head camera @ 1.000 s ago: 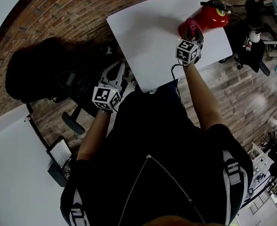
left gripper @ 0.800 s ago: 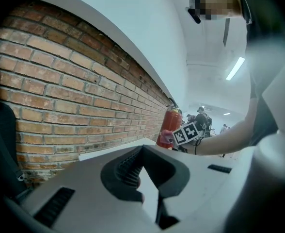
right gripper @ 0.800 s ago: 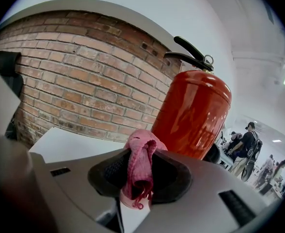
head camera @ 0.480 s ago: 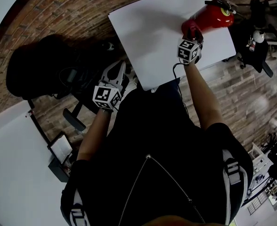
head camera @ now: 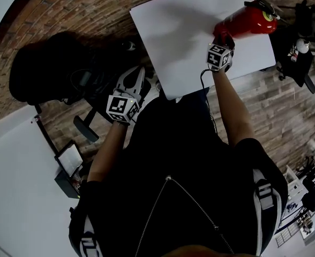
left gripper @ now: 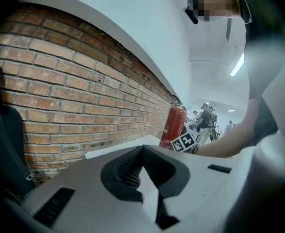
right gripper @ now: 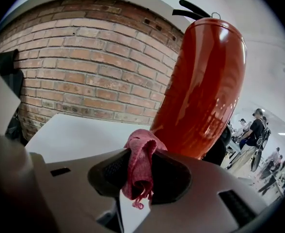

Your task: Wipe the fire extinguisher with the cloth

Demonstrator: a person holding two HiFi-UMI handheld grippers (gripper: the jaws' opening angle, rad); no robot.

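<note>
Red knitted cloth (right gripper: 140,164), soft and limp, is pinched by its bunched middle in the right gripper (right gripper: 141,171) beside the glossy, probably heavy and slippery fire extinguisher (right gripper: 205,91); the left gripper (left gripper: 143,166) is closed on nothing.

Reaches forward with right gripper (head camera: 222,38), arm straight, jaws clamped on cloth (right gripper: 140,165); holds left gripper (head camera: 135,76) low, elbow bent, jaws together, empty.

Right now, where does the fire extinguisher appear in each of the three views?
Head view: fire extinguisher upper right, on the white table.
Left gripper view: small, right of centre, beside brick wall.
Right gripper view: large, centre-right, behind the cloth.
Shared landmark: the white table.
</note>
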